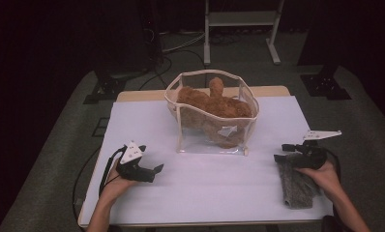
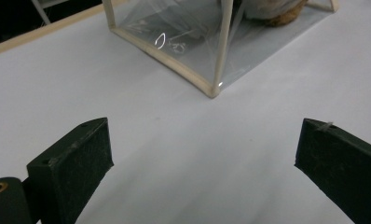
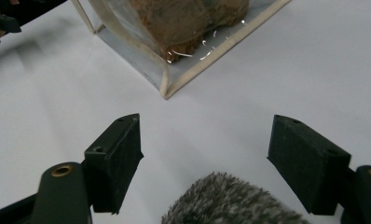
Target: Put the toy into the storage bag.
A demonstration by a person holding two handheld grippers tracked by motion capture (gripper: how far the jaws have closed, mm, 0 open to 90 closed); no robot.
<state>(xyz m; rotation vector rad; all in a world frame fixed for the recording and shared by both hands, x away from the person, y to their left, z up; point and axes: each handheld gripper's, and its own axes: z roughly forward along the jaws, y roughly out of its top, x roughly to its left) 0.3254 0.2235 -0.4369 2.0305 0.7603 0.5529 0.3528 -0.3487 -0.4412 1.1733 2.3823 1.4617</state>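
The clear bag (image 1: 214, 116) stood upright near the middle of the white table (image 1: 200, 188), toward its far edge, mouth open at the top. A brown plush toy (image 1: 214, 104) sat inside it, part of it rising to about the level of the rim. In the right gripper view the bag's cream-edged corner (image 3: 167, 88) pointed toward the camera, with brown fur (image 3: 183, 23) pressed against the clear wall.

A grey furry cloth (image 1: 297, 186) lay flat on the near right part of the table, well apart from the bag. The right tongs (image 1: 283, 152) hovered just over the cloth's far end, pointing left toward the bag. In the right gripper view the tongs (image 3: 204, 154) stood wide, the grey cloth (image 3: 230, 203) showing low between the two jaws, neither pad touching it. Nothing was gripped.

The left tongs (image 1: 157, 169) were on the near left of the table, held low over the sheet, pointing right toward the bag and well apart from it. In the left gripper view these tongs (image 2: 204, 154) also stood wide, with bare white table between the jaws and the bag's near corner (image 2: 214, 88) ahead. Nothing was held.

The person's left hand (image 1: 115, 181) and right hand (image 1: 326, 176) came in from the near edge. Whether either gripper body rested on the table could not be told.
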